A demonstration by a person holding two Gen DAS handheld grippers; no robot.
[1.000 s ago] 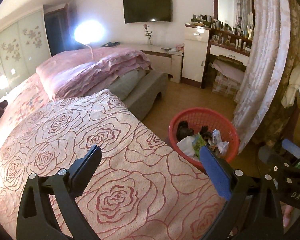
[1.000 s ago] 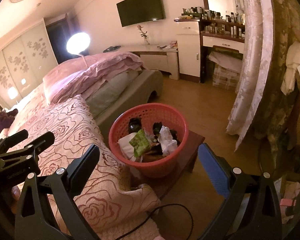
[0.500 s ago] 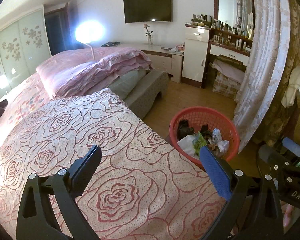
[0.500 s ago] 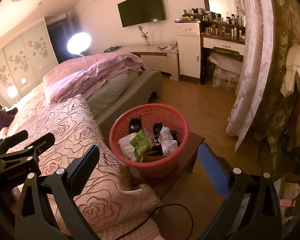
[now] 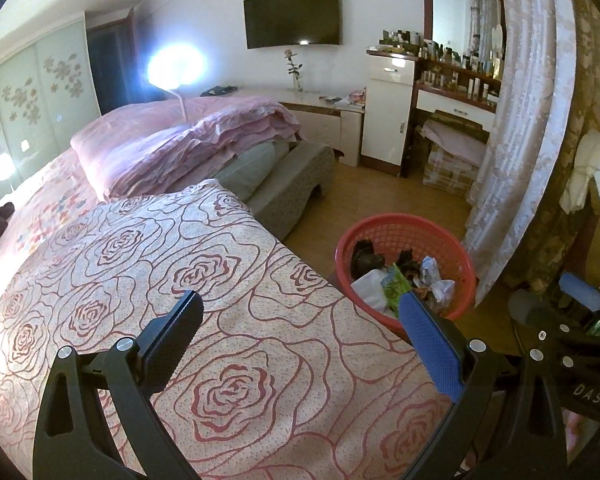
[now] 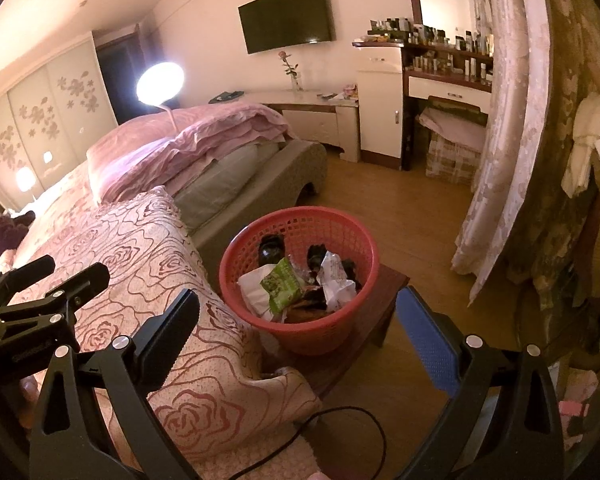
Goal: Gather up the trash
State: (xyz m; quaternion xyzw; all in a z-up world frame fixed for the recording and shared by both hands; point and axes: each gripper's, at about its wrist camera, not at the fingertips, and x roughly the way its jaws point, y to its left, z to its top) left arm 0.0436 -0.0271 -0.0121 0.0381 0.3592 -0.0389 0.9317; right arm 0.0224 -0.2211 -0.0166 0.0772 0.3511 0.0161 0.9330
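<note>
Since both grippers, left [image 5: 300,332] and right [image 6: 298,330], hang spread and empty, I'd scan beyond the fingertips, outside the basket [image 6: 300,320], for stray trash.

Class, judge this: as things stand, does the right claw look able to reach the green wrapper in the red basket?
Probably yes. The right claw is open and empty, the basket has no lid, and the green wrapper lies on top of the trash with nothing between it and the claw.

Both grippers have black frames with silver screws, one black pad, one blue pad.
</note>
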